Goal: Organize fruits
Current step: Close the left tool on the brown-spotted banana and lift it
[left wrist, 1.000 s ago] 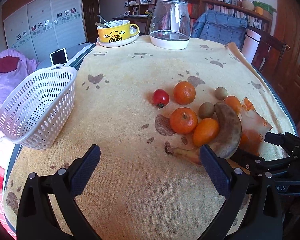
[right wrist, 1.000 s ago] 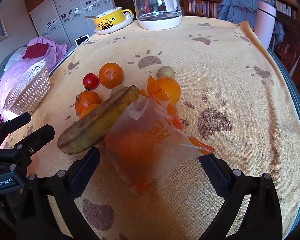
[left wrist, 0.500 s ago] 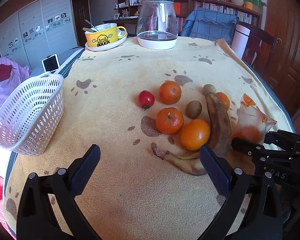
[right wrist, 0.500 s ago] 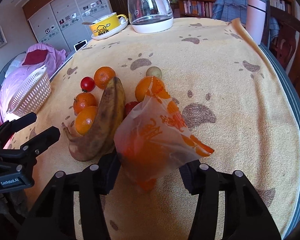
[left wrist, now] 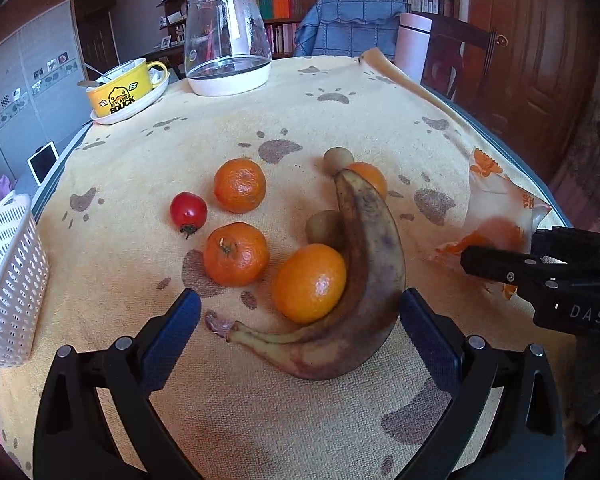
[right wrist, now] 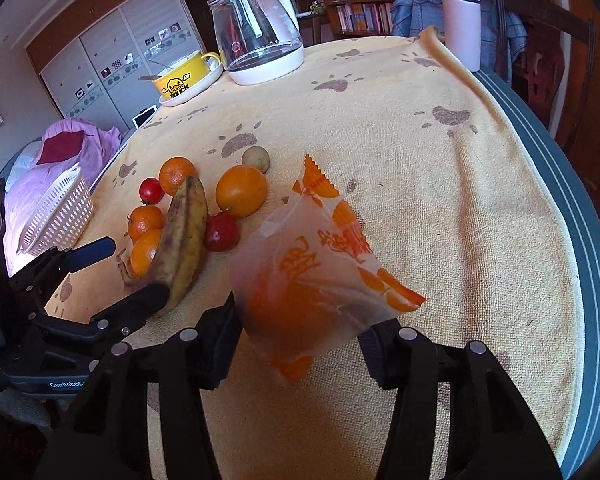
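A brown-spotted banana (left wrist: 368, 248) lies curved around an orange (left wrist: 310, 282) on the yellow paw-print cloth (left wrist: 260, 400). My left gripper (left wrist: 300, 320) is open, its blue pads either side of the banana's near end. Two more oranges (left wrist: 240, 186) (left wrist: 236, 254), a tomato (left wrist: 188, 210) and a kiwi (left wrist: 326, 228) lie behind. My right gripper (right wrist: 300, 344) is shut on a translucent packet holding an orange (right wrist: 312, 280), right of the banana (right wrist: 184, 240). A red fruit (right wrist: 221, 232) touches the banana's right side. The packet (left wrist: 496, 216) also shows in the left wrist view.
A white slotted basket (left wrist: 8, 280) stands at the table's left edge. At the far end stand a glass kettle (left wrist: 228, 48), a yellow mug on a saucer (left wrist: 124, 92) and a pink tumbler (left wrist: 414, 48). The table edge (right wrist: 580, 240) runs close on the right.
My right gripper closed on the packet and drew it right, off the banana. The banana swung round. My left gripper moved forward until its pads flank the banana.
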A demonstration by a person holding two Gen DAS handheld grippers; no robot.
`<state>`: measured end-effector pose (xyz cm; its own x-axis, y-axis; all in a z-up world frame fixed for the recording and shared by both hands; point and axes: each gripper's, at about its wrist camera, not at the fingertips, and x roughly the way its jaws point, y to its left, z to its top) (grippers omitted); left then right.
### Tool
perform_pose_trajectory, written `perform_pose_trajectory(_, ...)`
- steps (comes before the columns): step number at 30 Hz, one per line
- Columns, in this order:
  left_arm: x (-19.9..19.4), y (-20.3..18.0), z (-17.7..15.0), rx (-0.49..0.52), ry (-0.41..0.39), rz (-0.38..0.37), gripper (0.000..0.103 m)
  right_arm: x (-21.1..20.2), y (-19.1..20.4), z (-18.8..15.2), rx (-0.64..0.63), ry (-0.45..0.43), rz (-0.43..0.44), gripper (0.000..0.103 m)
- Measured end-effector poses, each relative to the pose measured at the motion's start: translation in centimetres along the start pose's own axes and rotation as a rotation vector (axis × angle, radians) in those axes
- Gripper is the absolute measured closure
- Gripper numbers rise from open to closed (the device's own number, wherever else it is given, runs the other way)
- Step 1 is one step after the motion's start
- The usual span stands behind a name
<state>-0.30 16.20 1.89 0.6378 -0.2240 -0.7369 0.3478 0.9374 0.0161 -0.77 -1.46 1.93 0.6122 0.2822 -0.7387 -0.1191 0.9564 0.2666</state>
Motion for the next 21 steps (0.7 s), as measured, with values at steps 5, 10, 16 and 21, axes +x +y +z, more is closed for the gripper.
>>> perform_pose_trajectory(5,0.4,-1.5,-0.2,0.055,0.028,-0.031,0.002,-0.1,-0.6,-0.1,0.027,-0.008,0.006,0.051)
perform_pose_trajectory(10,-0.7,-3.1,-0.6,0.063,0.05,-0.113,0.002,-0.4,-1.2,0.1,0.056,-0.024,0.008,0.051)
perform_pose_trajectory(16,-3.3,-5.0,-0.5,0.08,0.04,-0.282,0.002,-0.5,-1.4,0.2,0.067,-0.027,0.013,0.051)
perform_pose_trajectory(21,-3.5,-6.1,-0.2,0.13,0.011,-0.208,0.002,-0.9,-1.9,0.3,0.08,-0.043,0.007,0.051)
